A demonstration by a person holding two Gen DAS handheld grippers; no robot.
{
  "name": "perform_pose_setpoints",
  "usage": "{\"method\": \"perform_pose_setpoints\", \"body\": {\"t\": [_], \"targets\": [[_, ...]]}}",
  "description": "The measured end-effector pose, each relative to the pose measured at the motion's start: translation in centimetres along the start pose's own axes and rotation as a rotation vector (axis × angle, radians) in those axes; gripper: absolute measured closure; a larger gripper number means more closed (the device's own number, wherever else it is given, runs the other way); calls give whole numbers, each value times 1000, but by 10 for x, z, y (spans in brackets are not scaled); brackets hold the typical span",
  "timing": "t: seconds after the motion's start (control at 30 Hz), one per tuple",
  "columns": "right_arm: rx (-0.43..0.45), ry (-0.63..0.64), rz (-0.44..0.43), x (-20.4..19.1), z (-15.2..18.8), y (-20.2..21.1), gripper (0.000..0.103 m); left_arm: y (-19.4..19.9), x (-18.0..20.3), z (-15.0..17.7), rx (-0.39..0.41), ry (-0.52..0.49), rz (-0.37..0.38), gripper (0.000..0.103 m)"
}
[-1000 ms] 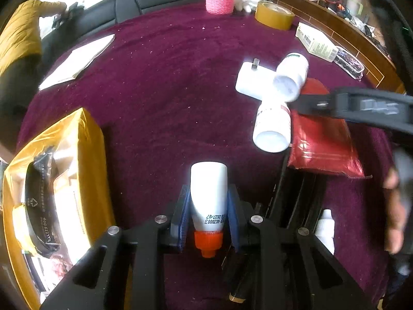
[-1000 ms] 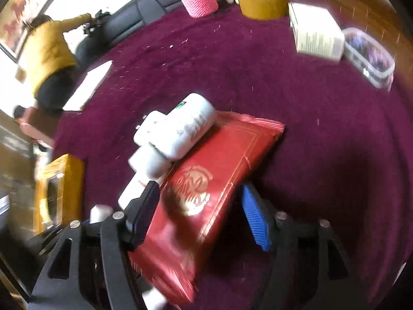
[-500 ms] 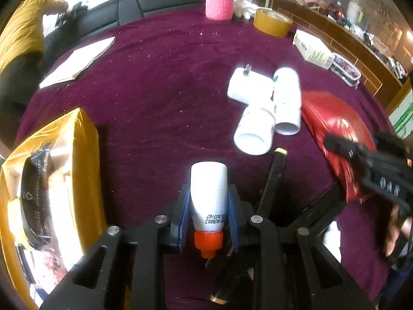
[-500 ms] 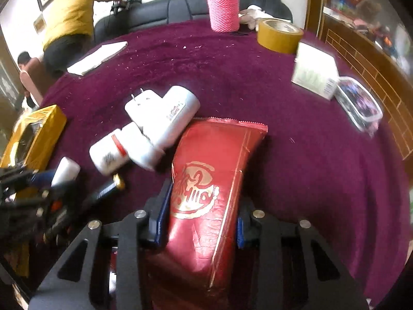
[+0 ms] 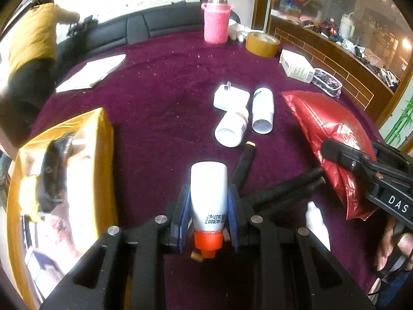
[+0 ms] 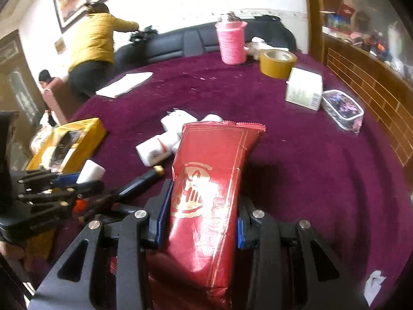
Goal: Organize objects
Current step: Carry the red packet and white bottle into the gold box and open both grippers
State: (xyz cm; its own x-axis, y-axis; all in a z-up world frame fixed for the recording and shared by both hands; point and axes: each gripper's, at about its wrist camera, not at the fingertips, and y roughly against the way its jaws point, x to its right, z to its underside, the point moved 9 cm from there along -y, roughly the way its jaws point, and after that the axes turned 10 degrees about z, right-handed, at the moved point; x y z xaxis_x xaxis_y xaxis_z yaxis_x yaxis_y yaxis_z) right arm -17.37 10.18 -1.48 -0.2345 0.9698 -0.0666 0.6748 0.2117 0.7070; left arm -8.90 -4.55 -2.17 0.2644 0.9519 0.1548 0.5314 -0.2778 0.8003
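We see a deep purple cloth on the desk (image 5: 167, 98), flecked with pale specks. Small bottle (image 5: 208, 193): white body, orange cap, black printed code. Snack bag (image 6: 206, 193): glossy red, gold emblem and thin gold lines. Two lying bottles (image 5: 245, 118) white, one with a red band, the other with a green mark. Adapter (image 5: 231, 99) white. Box (image 5: 59, 180) yellow-gold with a dark window. Tape roll (image 5: 262, 43) tan-brown. Knitted holder (image 5: 216, 23) pink. Carton (image 6: 304, 91) white with pale green print. Both grippers black; fingers (image 6: 162, 206) padded blue. Person in the background (image 6: 94, 38) wears a mustard-yellow top
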Motion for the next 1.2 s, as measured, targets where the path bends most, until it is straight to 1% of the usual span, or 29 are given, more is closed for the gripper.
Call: {"method": "perform_pose_setpoints", "body": {"t": [0.07,0.27,0.43,0.5,0.6,0.67,0.8,0.83,1.0,1.07,1.2], "targets": [[13,12,-21,-11,0,7,67,12,-3,3,31,-4,-29,80],[4,63,-79,-49,5,14,67,56,-18,7,129,-5,-85,80],[15,114,-123,-87,9,24,66,92,-37,15,204,1,-159,80],[12,140,-146,-104,11,28,66,105,-48,20,230,8,-198,80],[2,181,-180,-130,19,31,66,121,-70,29,263,24,-282,80],[-10,205,-206,-147,24,31,66,126,-84,36,268,41,-314,80],[-37,254,-252,-180,36,31,66,135,-114,51,277,67,-412,80],[-40,267,-257,-187,38,31,66,137,-121,55,282,69,-446,80],[-49,332,-278,-222,49,31,66,142,-142,70,291,68,-559,80],[-56,357,-283,-234,53,30,66,141,-150,74,287,71,-581,80],[-66,389,-289,-252,57,26,66,141,-158,80,283,83,-593,80]]}}
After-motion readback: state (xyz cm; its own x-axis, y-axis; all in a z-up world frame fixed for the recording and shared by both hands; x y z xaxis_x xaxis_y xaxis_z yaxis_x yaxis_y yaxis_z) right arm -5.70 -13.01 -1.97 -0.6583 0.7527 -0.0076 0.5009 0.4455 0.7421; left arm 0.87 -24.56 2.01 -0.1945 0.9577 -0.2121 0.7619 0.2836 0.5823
